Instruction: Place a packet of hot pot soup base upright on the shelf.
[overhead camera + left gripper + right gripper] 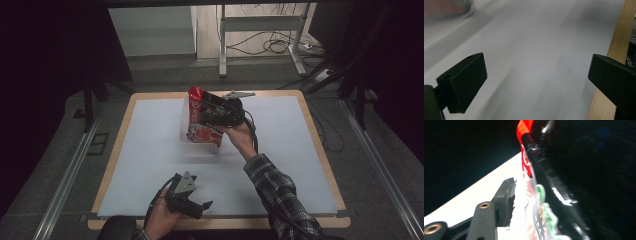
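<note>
Step in hand: we judge that we are setting the red-and-black snack bag (204, 118) into the clear plastic bin (186, 136) at mid-table.
Right tongs (220, 116): in the right gripper view the bag (534, 195) stands between the jaws, and a gap shows between the left jaw and its foil, so we read the pads as off it and the jaws as parted.
Left tongs (197, 206): jaws wide apart with nothing between them, resting near the table's front edge, well apart from the bag.
Bag's place: upright and tilted, its lower end in the bin, just in front of the right tongs.
Doing it well: we widen the right jaws fully before backing off, so the foil does not snag.
Risk: the bag may tip over the bin's rim; we watch it settle.
Table (150, 165): bare around the left tongs.
</note>
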A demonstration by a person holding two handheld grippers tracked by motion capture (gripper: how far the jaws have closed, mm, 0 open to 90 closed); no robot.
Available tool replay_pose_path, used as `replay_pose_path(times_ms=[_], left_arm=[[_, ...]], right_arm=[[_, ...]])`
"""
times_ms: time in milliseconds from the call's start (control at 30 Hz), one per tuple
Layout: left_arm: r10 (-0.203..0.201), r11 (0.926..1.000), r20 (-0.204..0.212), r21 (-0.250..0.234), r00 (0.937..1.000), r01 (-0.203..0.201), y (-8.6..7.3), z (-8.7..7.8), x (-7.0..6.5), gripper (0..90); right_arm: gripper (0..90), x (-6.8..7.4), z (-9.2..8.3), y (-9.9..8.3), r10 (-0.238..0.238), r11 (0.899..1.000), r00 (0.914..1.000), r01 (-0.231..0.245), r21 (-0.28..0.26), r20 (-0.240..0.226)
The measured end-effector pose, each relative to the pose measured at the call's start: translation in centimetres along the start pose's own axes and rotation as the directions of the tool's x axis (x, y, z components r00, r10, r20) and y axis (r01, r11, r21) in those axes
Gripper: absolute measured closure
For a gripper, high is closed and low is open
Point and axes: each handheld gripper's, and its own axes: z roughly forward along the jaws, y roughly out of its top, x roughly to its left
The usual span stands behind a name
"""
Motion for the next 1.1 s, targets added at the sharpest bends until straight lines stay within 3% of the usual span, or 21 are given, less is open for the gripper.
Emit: replay_pose_path(times_ms=[267,767,1100], left_arm=[[-0.019,0.9998,0.017,0.001,0.9997,0.019,0.1,0.0,0.0,2.3],[-0.038,0.9993,0.034,0.006,0.9987,0.037,0.1,0.0,0.0,2.6],[-0.065,0.9978,0.059,0.011,0.9961,0.065,0.2,-0.1,0.1,3.5]], right_arm=[[28.8,0.1,0.0,0.1,-0.05,0.998,0.9972,0.048,0.039,0.056],[15.6,0.2,-1.3,0.5,-0.068,0.997,0.9967,0.066,0.05,0.044],[11.4,0.6,-2.4,0.1,-0.087,0.994,0.9948,0.083,0.068,0.054]])
